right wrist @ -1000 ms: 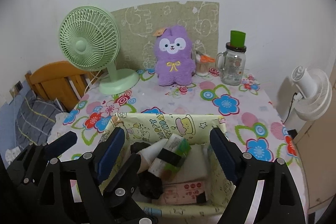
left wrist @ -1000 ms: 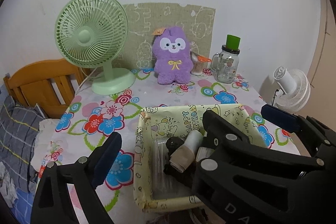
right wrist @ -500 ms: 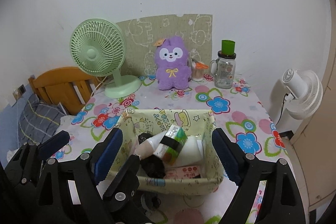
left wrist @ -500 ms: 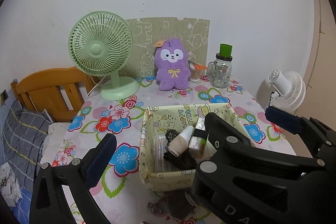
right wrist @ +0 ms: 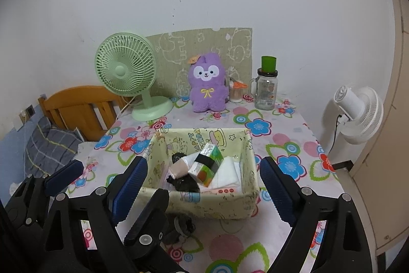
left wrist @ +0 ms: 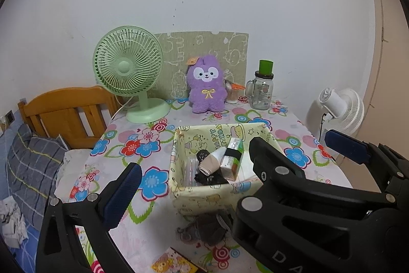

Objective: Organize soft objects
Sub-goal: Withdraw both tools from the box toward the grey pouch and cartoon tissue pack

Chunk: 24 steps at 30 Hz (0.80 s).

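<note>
Both sets of jaws are seen empty: the left gripper (left wrist: 230, 165) is spread as wide as it goes, and the right gripper (right wrist: 202, 186) is wide with its jaws opening, nothing being pressed by either. Ahead of and between the right jaws stands the pale yellow fabric storage box with cartoon prints (right wrist: 204, 204), on the table covered by a floral plastic cloth (right wrist: 288, 145). Inside the box lie a rolled beige sock bundle (right wrist: 179, 168), a crumpled black soft piece (right wrist: 184, 183), a green and white tissue pack banded in black (right wrist: 207, 165) and flat white packets (right wrist: 227, 173). Just below the box's near wall, close under the left jaws, a dark grey soft item (left wrist: 207, 229) is seen on the cloth, partly hidden by the gripper bodies; what it is cannot be told. Far beyond the jaws, against the wall, sits a purple plush rabbit with a yellow bow (right wrist: 207, 83), between a mint green desk fan (right wrist: 127, 73) and a glass jar with a green cap (right wrist: 267, 86). The grey item is judged to be light, limp and likely to sag, so it is best pinched at its thickest bunched middle. The plush is judged light and squashy; its body below the head offers the firmest hold.
</note>
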{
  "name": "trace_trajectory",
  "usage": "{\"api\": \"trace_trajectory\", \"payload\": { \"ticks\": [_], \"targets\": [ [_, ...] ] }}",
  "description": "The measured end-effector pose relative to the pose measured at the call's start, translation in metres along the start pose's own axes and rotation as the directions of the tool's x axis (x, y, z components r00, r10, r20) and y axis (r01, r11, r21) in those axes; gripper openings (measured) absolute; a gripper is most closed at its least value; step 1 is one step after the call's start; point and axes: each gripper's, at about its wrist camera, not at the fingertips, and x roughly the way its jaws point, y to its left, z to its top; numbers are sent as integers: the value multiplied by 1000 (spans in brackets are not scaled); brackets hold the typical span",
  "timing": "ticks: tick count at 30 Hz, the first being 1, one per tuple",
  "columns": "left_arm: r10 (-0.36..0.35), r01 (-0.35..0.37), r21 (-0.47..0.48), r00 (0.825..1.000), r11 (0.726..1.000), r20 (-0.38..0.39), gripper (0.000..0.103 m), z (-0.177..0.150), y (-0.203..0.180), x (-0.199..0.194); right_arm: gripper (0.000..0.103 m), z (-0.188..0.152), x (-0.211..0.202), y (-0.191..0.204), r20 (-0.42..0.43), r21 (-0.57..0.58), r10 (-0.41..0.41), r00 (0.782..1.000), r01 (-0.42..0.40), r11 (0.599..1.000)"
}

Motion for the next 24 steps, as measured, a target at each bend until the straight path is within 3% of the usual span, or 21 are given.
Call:
{"api": "trace_trajectory", "payload": {
  "ticks": [4, 24],
  "targets": [
    [-1, 1, -2, 1000, 1000, 9, 103, -5, -2, -10, 98, -6, -13, -1, 22, 6, -6, 1000, 6, 1000],
    [10, -9, -12, 1000, 1000, 23, 103, -43, -16, -44, 101, -44, -49, -8, 51, 4, -4, 999, 4, 1000]
  ]
}}
